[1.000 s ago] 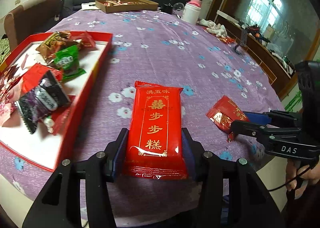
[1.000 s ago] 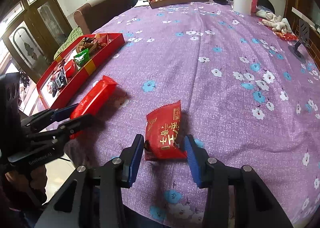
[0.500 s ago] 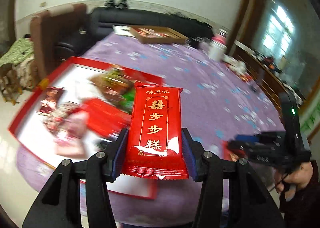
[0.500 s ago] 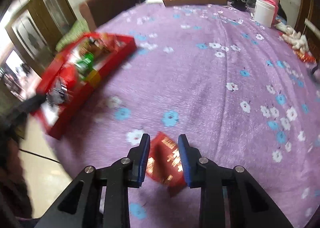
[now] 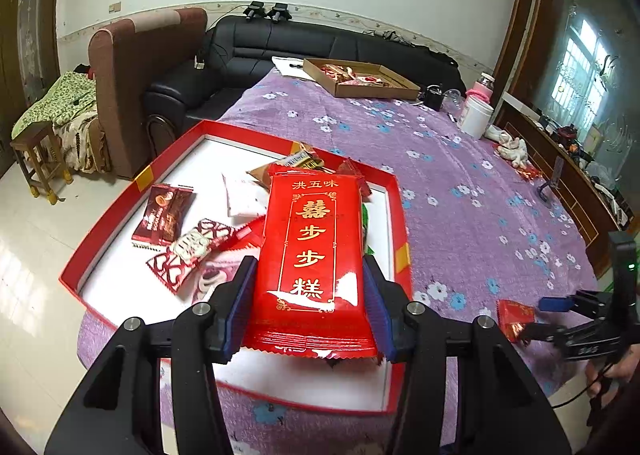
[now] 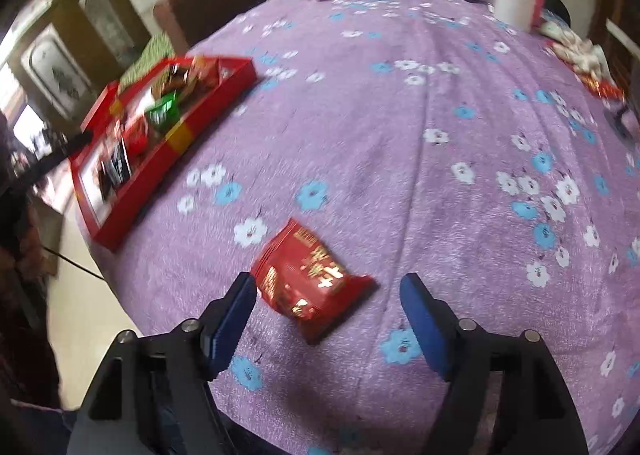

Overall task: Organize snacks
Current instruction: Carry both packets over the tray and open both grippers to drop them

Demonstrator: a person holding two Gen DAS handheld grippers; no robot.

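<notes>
left wrist view – red packet (image 5: pixel 312 255) hides tray (image 5: pixel 100 223) snacks – edges cropped.

Daylit fisheye views; right one motion-blurred.

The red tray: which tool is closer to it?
Left. The left tool hangs over the red tray, holding a red pack. The right tool is off beside it, over the cloth.

The long red packet (image 5: pixel 314 255) carries gold characters: 洪五味 across its top edge, at twelve o'clock on the wrapper, and 囍步步糕 running down the framed centre toward six o'clock. The small red packet (image 6: pixel 308 277) on the purple cloth also bears gold characters, too blurred to read. Print on the wrappers in the red tray (image 5: pixel 120 211) is too small to make out.
</notes>
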